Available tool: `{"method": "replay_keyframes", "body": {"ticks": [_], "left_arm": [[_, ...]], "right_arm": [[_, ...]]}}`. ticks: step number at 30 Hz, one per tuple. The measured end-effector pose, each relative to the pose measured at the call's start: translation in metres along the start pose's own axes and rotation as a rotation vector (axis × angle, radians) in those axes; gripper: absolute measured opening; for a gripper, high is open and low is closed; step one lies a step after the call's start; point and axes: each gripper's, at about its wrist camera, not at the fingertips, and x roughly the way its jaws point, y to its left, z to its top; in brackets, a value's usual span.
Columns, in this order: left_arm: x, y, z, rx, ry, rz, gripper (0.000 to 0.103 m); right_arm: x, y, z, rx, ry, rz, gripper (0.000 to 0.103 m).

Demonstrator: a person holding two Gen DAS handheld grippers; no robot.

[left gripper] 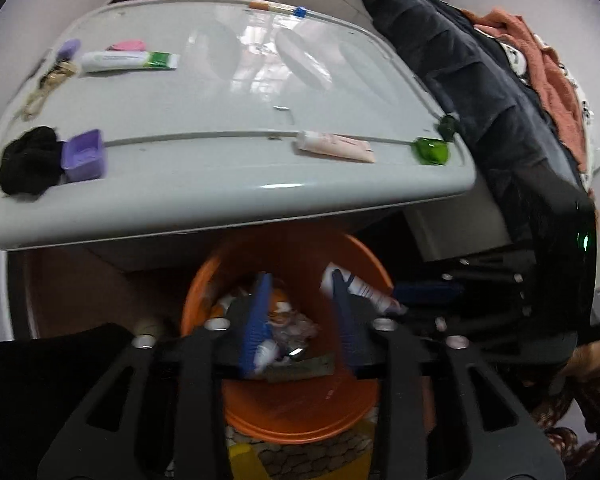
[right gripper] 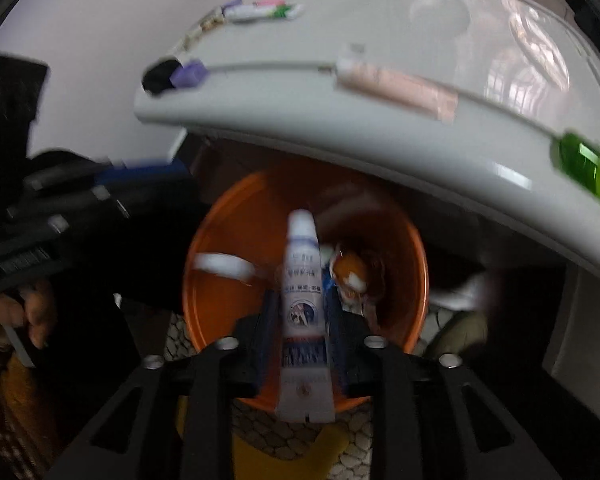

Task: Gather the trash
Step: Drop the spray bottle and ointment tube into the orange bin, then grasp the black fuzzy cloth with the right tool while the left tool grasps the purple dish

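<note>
An orange bin (left gripper: 300, 416) (right gripper: 220, 240) stands on the floor under the front edge of a grey-white washer top (left gripper: 220, 112) (right gripper: 400, 128). Several wrappers and a tube lie inside it. My left gripper (left gripper: 300, 300) is open and empty above the bin. My right gripper (right gripper: 302, 304) is shut on a white and blue tube (right gripper: 302, 280) and holds it over the bin; this tube also shows in the left wrist view (left gripper: 364, 286). On the washer top lie a pink tube (left gripper: 336, 146) (right gripper: 400, 84), a green-white tube (left gripper: 128, 60) and a green wrapper (left gripper: 432, 152) (right gripper: 584, 168).
A purple box (left gripper: 84, 156) and black cloth (left gripper: 28, 166) sit at the top's front left. A cord (left gripper: 48, 84), a pink item (left gripper: 126, 45) and a pen-like stick (left gripper: 278, 9) lie further back. Dark clothes (left gripper: 480, 80) hang at right. Pebble flooring (right gripper: 268, 432) lies below.
</note>
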Motion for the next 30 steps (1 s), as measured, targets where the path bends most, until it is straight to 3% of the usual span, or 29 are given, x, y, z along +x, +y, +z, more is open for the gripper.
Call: {"method": "replay_keyframes", "body": {"ticks": [1, 6, 12, 21, 26, 30], "left_arm": [[-0.002, 0.002, 0.000, -0.011, -0.010, 0.005, 0.050], [-0.011, 0.012, 0.004, -0.031, -0.050, 0.061, 0.052], [-0.032, 0.027, 0.031, -0.056, -0.134, 0.112, 0.059], [-0.074, 0.086, 0.105, -0.230, -0.302, 0.183, 0.063], [-0.101, 0.125, 0.120, -0.303, -0.379, 0.278, 0.063], [-0.111, 0.147, 0.120, -0.344, -0.422, 0.344, 0.063]], "right_arm": [[-0.003, -0.001, -0.002, 0.011, -0.018, -0.011, 0.051], [-0.030, -0.017, 0.006, 0.070, -0.115, -0.055, 0.071], [-0.070, -0.028, 0.035, 0.071, -0.246, -0.087, 0.081], [-0.133, -0.018, 0.125, -0.044, -0.508, -0.088, 0.087], [-0.100, 0.000, 0.158, -0.125, -0.455, -0.047, 0.087], [-0.042, 0.048, 0.177, -0.273, -0.363, -0.014, 0.087]]}}
